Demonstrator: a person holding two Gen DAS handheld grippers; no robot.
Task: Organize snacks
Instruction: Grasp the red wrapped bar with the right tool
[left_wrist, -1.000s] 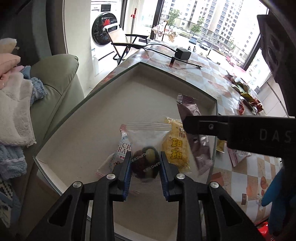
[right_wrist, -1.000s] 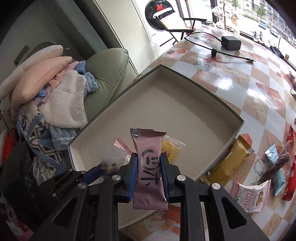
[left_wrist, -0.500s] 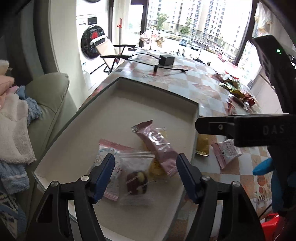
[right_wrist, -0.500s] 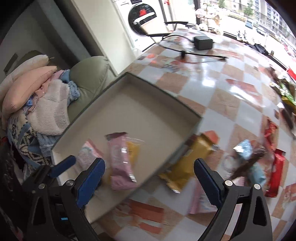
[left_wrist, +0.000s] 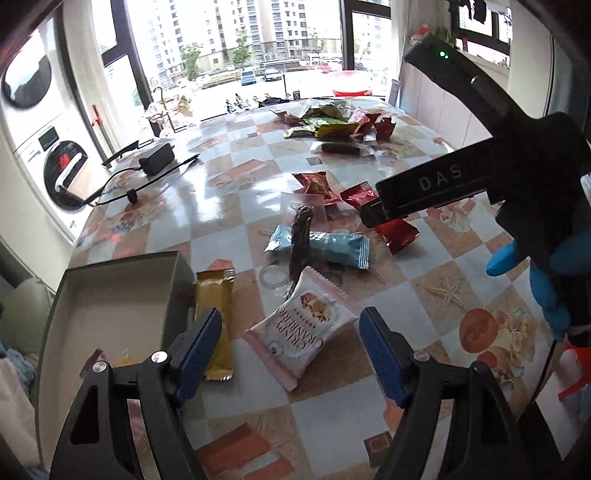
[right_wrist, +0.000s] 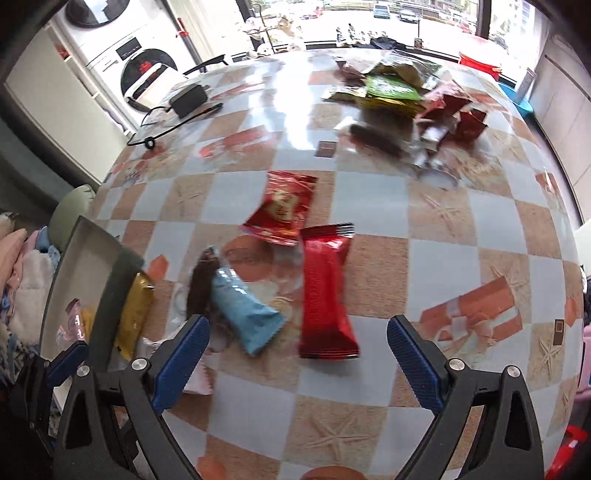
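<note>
1. The left gripper (left_wrist: 290, 341) has just been opening; its jaws stand apart with nothing between them, over the white cracker packet (left_wrist: 302, 328) on the checked table (left_wrist: 236, 206).
2. The right gripper (right_wrist: 298, 350) also gapes empty, above the long red packet (right_wrist: 325, 291) and the blue packet (right_wrist: 245, 310).
3. These foil packets look light, crinkly and slippery; pinching across the flat middle seems safest.
4. The grey box (left_wrist: 110, 299) sits at the table's left edge.
</note>
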